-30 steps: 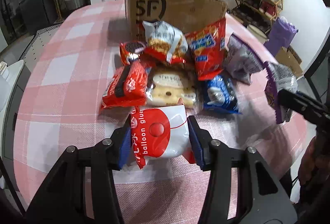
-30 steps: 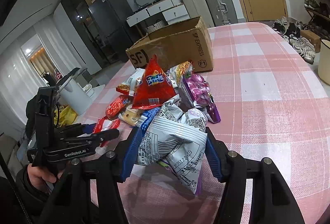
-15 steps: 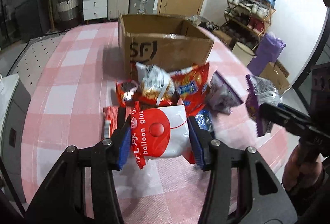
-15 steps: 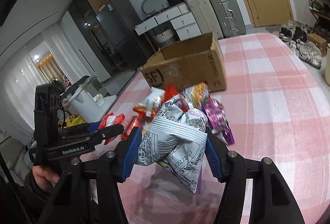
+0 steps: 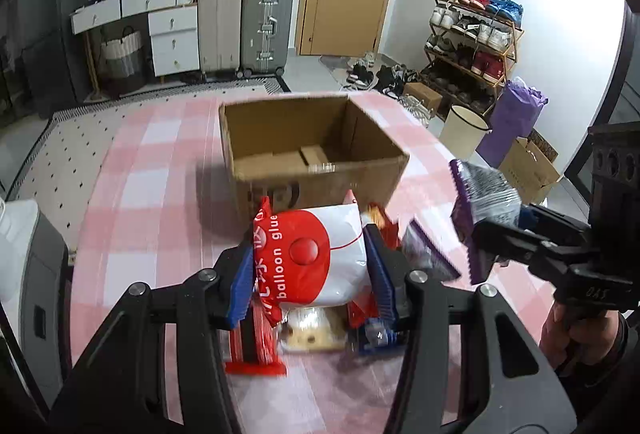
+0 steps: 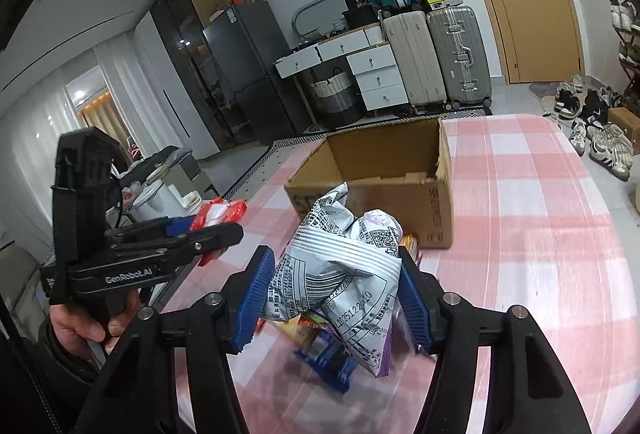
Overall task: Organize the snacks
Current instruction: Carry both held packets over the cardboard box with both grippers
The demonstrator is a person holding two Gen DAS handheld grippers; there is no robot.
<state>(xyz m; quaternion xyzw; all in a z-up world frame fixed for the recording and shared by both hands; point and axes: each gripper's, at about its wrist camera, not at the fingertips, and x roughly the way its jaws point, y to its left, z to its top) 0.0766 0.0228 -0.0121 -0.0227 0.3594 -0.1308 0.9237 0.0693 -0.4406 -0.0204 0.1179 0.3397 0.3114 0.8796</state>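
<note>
A: What's in the left gripper [image 5: 308, 266]?
B: Its jaws pinch the red-and-white balloon glue packet [image 5: 310, 258], held off the tabletop [image 5: 160, 194]; the open cardboard box [image 5: 312, 150] sits beyond the jaws

A: And the right gripper [image 6: 332, 294]?
B: Its jaws clamp a crumpled silver-and-purple snack bag [image 6: 340, 274]; more snacks lie blurred beneath them

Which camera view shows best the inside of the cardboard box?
The left wrist view shows it best: it looks down into the open cardboard box, so the floor flaps are visible and no snacks are seen on that floor. The right wrist view shows the cardboard box lower, only inner walls; a silver snack bag hides part.
</note>
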